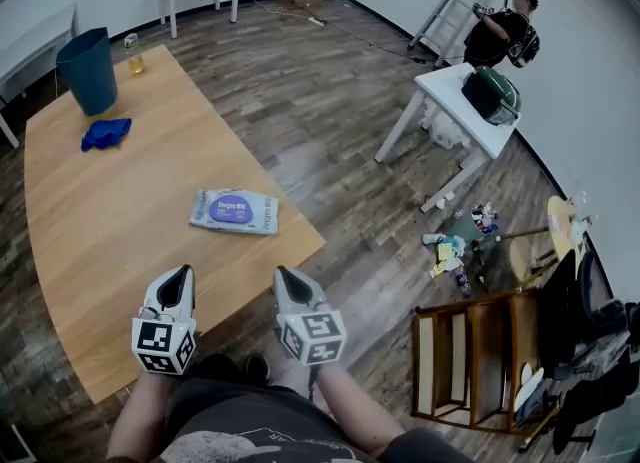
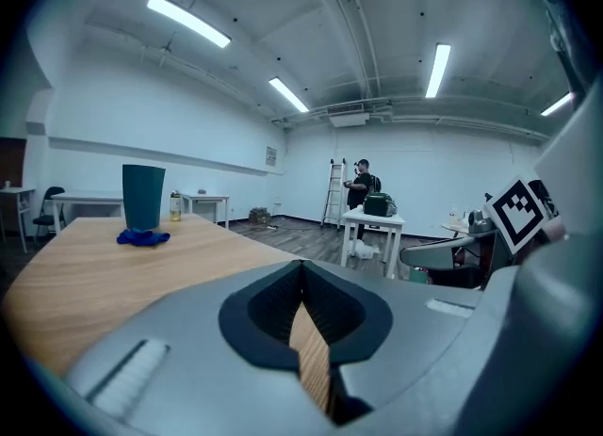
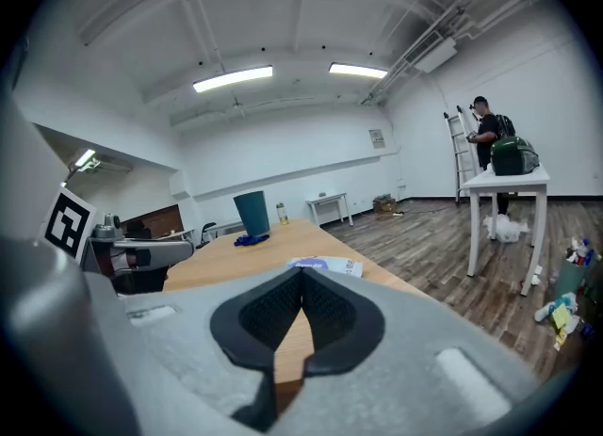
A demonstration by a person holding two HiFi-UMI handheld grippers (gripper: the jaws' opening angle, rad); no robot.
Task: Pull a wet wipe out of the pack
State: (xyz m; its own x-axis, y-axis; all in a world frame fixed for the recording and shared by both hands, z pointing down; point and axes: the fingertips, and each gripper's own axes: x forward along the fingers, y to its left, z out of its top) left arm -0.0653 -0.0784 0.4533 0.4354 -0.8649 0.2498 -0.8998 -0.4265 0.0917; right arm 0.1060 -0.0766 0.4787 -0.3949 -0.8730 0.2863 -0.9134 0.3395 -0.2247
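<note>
A flat pack of wet wipes [image 1: 234, 211], pale blue with a purple label, lies on the long wooden table [image 1: 110, 221] near its right edge. It also shows in the right gripper view as a thin pack [image 3: 326, 266] just past the jaws. My left gripper [image 1: 181, 276] hovers over the table's near end, shut and empty. My right gripper [image 1: 286, 277] is beside it at the table's near corner, shut with nothing between its tips. Both point toward the pack, which lies a short way ahead of them. In the left gripper view the pack is hidden.
A dark teal bin [image 1: 88, 69], a blue cloth [image 1: 105, 133] and a small bottle [image 1: 133, 55] stand at the table's far end. To the right are a white table [image 1: 462, 111] with a green bag, floor clutter, a wooden shelf [image 1: 480, 356] and a person [image 1: 500, 31] by a ladder.
</note>
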